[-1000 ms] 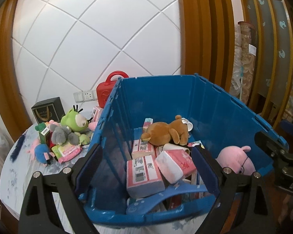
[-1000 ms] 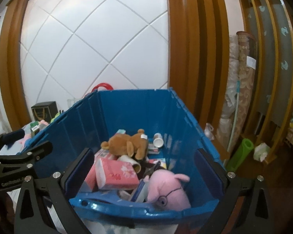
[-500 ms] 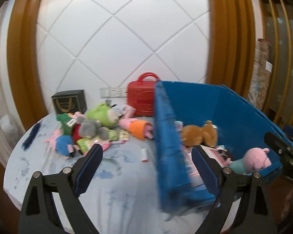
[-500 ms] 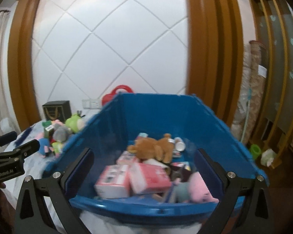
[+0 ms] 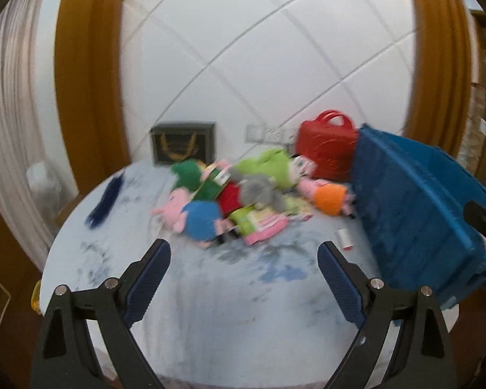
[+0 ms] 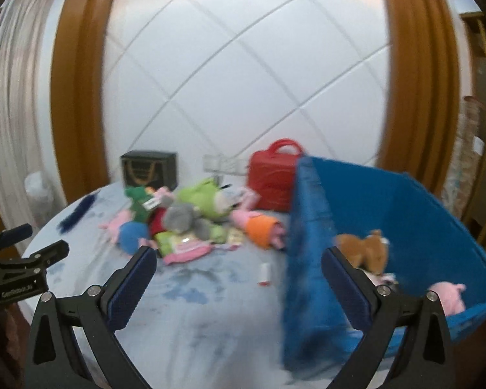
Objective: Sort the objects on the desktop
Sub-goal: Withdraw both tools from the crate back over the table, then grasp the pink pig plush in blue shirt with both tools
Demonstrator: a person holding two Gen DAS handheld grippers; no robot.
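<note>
Now I have my left tool spread wide and empty over the pale blue surface, and my right tool gapes just as wide with nothing between its pads. The pile of plush toys lies ahead toward the wall, with the red case and a black box behind it. The blue crate stands on the right, a brown plush and a pink plush inside, a small white item just beside its wall.
</note>
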